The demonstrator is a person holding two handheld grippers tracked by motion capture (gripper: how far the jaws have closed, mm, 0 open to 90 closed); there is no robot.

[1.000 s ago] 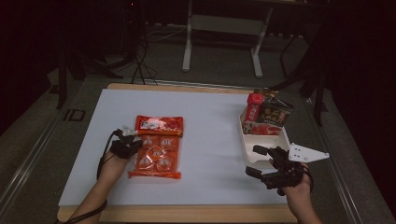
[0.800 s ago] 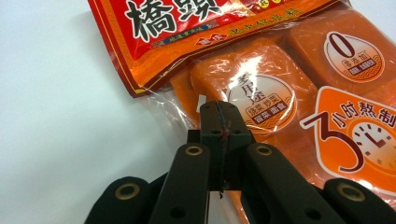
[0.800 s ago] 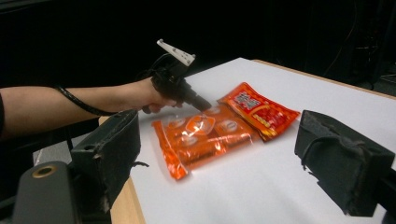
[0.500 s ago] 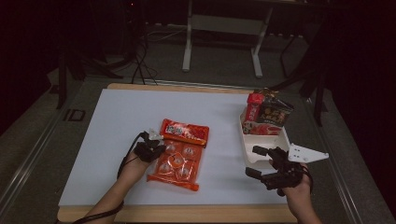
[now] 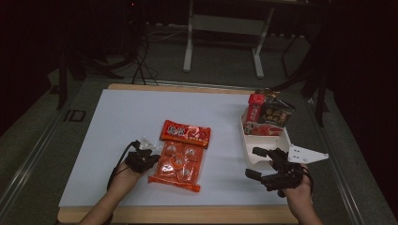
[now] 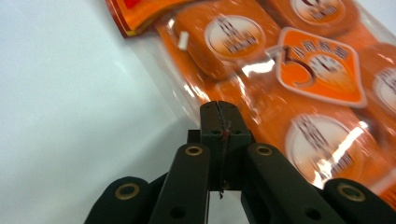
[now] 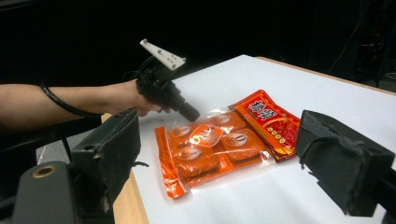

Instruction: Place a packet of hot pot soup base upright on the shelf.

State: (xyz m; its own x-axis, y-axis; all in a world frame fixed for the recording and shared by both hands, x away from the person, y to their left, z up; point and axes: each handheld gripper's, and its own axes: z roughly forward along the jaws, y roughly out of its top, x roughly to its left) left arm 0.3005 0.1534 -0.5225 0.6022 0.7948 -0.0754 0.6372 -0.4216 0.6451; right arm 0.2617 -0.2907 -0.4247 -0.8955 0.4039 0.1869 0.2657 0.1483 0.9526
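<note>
The left gripper (image 5: 149, 158) is clamping the left edge of the orange snack bag (image 5: 180, 161). The right gripper (image 5: 263, 163) is hovering near the white tray (image 5: 248, 152), jaws apart.

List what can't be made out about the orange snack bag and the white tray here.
- Orange snack bag: left gripper view cuts off its far end; print blurred.
- Left gripper: shut fingers hide whether film is pinched.
- White tray: high view too dark and small to read its packets.
</note>
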